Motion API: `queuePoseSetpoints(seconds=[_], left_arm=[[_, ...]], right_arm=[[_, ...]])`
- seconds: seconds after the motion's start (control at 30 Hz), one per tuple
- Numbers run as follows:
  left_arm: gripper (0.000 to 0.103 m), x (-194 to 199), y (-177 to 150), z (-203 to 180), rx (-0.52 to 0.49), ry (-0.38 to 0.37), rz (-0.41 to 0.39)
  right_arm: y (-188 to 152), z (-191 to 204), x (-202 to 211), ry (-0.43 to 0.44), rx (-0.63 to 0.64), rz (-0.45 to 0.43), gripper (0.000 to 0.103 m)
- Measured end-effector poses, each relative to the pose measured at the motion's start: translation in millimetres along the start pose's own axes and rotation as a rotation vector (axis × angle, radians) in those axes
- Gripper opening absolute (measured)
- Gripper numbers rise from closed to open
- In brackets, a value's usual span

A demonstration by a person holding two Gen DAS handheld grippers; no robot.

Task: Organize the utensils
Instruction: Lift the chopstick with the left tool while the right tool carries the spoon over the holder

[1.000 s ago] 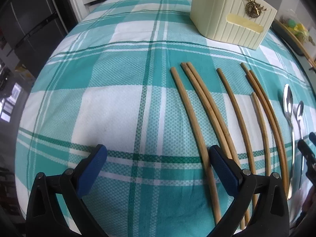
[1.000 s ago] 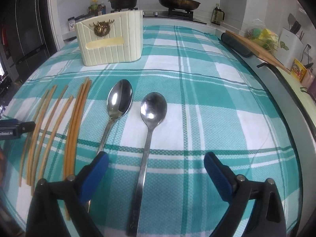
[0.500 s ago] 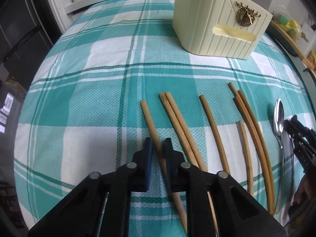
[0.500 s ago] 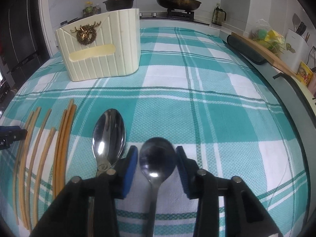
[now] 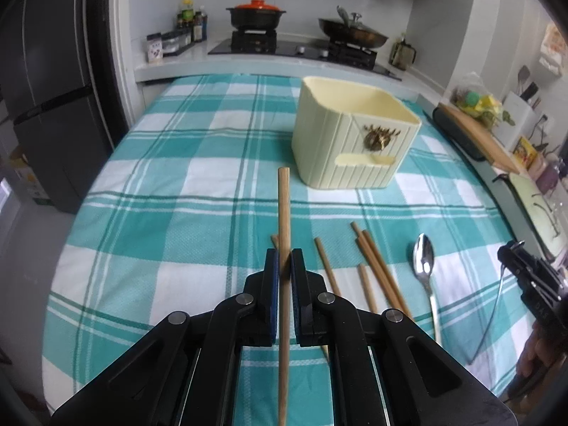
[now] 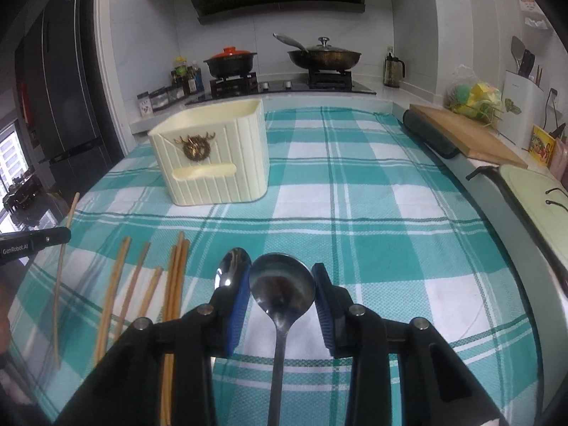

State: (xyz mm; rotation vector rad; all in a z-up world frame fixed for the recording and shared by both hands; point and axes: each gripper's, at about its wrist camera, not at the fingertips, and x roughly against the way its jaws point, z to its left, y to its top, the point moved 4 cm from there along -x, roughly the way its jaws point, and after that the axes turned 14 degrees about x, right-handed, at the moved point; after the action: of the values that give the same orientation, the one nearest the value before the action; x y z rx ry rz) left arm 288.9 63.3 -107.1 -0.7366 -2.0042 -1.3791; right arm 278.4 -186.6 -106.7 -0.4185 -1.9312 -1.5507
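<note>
My left gripper point(image 5: 282, 261) is shut on a wooden chopstick point(image 5: 283, 209) and holds it lifted above the cloth, pointing toward the cream utensil holder point(image 5: 351, 138). Several more chopsticks point(image 5: 372, 266) and a metal spoon point(image 5: 424, 259) lie on the cloth to the right. My right gripper point(image 6: 282, 280) is shut on a second metal spoon point(image 6: 282, 284), gripping its bowl and holding it raised. The other spoon point(image 6: 230, 266) lies just left of it, beside the chopsticks point(image 6: 174, 277). The holder point(image 6: 213, 152) stands further back, left of centre.
The teal checked tablecloth point(image 6: 372, 213) covers the table. A wooden board point(image 6: 465, 135) and a pale green tray point(image 6: 532, 191) lie along the right counter. A stove with a red-lidded pot point(image 6: 230, 60) and a pan point(image 6: 325, 56) is at the back.
Both grippers closed, then lifted: the left raised one chopstick off the cloth, the right raised the right-hand spoon. Both views tilted up toward the holder.
</note>
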Motion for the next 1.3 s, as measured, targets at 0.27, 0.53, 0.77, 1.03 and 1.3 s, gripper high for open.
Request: queuePoseSetpoints(seconds=[0.27,0.53,0.77,1.03,1.3], left_arm=[[0.005,57,10,-10,0.008,-0.099,-0.079],[0.005,77,20,-20,0.014,-0.146,-0.107],[0.005,90,56,-41,0.003,-0.212,-0.106],[0.005,101,148,-82,-0.029,-0.251,-0.204],[0.005,60,221,-114,-0.024,-0.211,-0.318]], right_arm=[[19,4,60,-0.014,0.022,-0.126,0.035],[35,2,81,-0.017,0.019,-0.188,0.034],[70,-2,85,0.028,0.05,-0.206,0.033],[159,-12,78,0.096,0.075,-0.255,0.033],[261,-9,37,0.094,0.081,-0.358,0.033]])
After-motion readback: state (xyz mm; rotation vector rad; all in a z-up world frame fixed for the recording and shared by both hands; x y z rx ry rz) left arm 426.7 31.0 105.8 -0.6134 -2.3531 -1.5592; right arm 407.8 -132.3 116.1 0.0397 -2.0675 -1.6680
